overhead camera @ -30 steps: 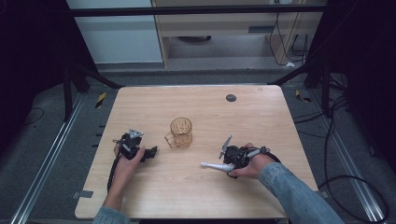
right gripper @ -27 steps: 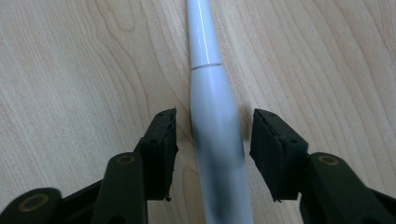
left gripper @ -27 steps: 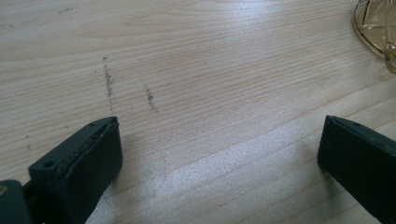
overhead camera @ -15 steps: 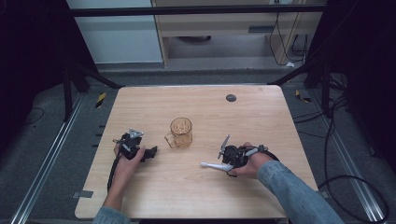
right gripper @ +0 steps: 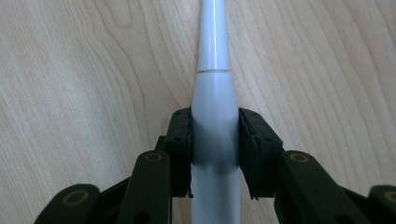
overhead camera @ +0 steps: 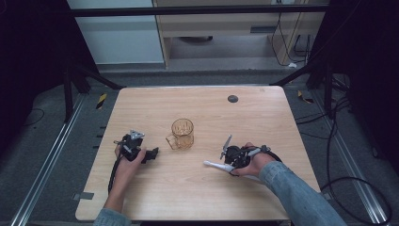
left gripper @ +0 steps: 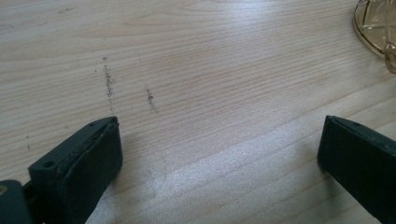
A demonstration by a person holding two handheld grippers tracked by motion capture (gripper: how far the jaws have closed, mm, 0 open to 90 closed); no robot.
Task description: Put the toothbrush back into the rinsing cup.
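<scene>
A white tapered stick (right gripper: 212, 70) runs straight out between the jaws of my right gripper (right gripper: 215, 116). Those jaws have just been closing, and their pads now press on both sides of it. In the high view the right gripper (overhead camera: 231, 159) lies low on the table's right half, with the white stick (overhead camera: 214, 165) pointing left from it. An amber glass mug (overhead camera: 182, 133) stands upright mid-table, its handle toward the left. My left gripper (overhead camera: 149, 154) rests just left of the mug. In its own view the left gripper (left gripper: 219, 135) stands wide open over bare wood, with the mug's base (left gripper: 376, 25) at top right.
The wooden table (overhead camera: 211, 103) carries a small dark round spot (overhead camera: 232, 98) near its far edge. Dark floor, metal rails and cables surround it. A few dark scuff marks (left gripper: 108, 81) show on the wood ahead of the left gripper.
</scene>
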